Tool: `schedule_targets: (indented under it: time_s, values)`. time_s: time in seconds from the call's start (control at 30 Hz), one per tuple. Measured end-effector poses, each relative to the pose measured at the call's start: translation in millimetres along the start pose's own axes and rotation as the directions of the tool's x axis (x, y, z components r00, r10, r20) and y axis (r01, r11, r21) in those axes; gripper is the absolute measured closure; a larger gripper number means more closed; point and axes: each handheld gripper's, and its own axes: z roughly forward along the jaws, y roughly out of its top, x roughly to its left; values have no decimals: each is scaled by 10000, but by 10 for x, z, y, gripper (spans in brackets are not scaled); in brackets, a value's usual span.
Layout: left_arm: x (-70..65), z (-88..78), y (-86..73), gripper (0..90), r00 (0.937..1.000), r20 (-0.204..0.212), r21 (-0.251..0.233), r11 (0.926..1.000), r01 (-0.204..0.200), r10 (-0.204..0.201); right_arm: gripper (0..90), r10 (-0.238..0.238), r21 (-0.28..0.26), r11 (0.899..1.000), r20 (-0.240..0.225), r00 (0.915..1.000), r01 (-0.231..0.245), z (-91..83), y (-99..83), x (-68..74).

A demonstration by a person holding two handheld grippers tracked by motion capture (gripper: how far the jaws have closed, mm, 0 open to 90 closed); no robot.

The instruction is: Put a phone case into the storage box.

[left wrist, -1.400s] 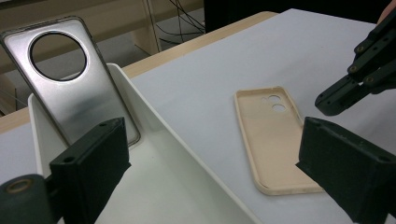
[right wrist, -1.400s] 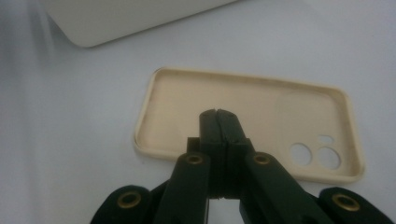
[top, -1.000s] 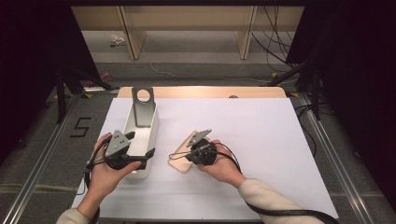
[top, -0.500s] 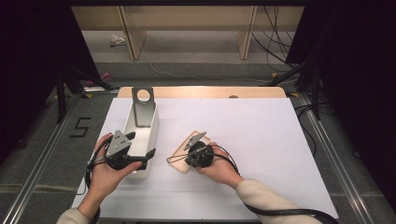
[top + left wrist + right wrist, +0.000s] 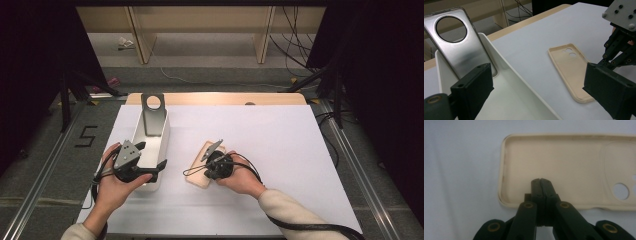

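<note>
The right gripper [image 5: 541, 180] is pressed shut, empty, over the beige case [image 5: 564, 167]; the left gripper [image 5: 534, 92] gapes wide astride the tray's wall [image 5: 506, 72].

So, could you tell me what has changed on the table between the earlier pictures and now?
Very little. The right gripper may have crept slightly along the beige phone case; its jaws stayed shut, tips over the case's open inside. The left gripper kept its place at the near end of the white tray, jaws open. The silver case leans in the tray as before.
</note>
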Motion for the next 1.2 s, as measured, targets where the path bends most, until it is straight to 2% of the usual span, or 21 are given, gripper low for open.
schedule_targets:
  time_s: [0.43,1.2]
  values:
    - [-21,6,7,80,10000,30,-4,10000,-68,68,900,59,331,9994,128,9999,-63,-78,-101,-71]
    - [-61,26,13,80,9997,125,67,9998,-208,207,900,213,520,9984,275,9994,-227,-138,-202,-164]
